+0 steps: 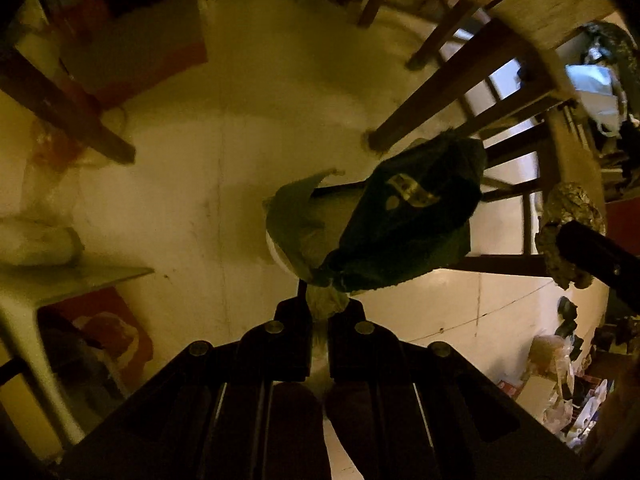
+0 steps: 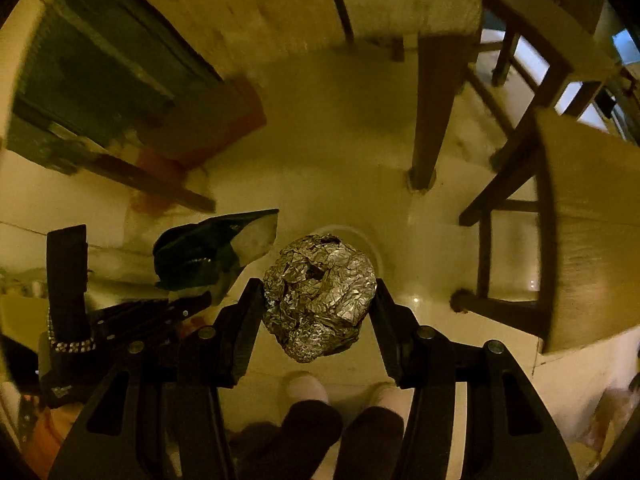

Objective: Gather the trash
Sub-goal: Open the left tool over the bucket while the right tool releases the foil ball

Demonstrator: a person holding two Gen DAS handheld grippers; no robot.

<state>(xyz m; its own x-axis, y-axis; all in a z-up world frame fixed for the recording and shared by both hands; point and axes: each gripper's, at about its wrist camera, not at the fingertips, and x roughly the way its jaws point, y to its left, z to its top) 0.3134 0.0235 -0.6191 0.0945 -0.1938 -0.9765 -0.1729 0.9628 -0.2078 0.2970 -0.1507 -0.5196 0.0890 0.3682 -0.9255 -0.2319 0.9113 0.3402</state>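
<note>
Two loads, both already in hand, both pointed steeply at the floor.

Left wrist view: left gripper has its fingers pinched nearly together on the neck of a dark green wrapper. The wrapper hangs past the tips, long axis running up and right, clear of the floor. A pale round rim shows just behind it; can't tell if that's a bin. The foil ball sits at the right edge, beside the wrapper.

Right wrist view: right gripper is about half open, fingers clamped on either side of the crumpled foil ball. A round rim on the floor lies directly beyond the ball, probably the drop target. The left gripper and wrapper are close on the left, wrapper just short of that rim. A chair leg stands beyond.
</note>
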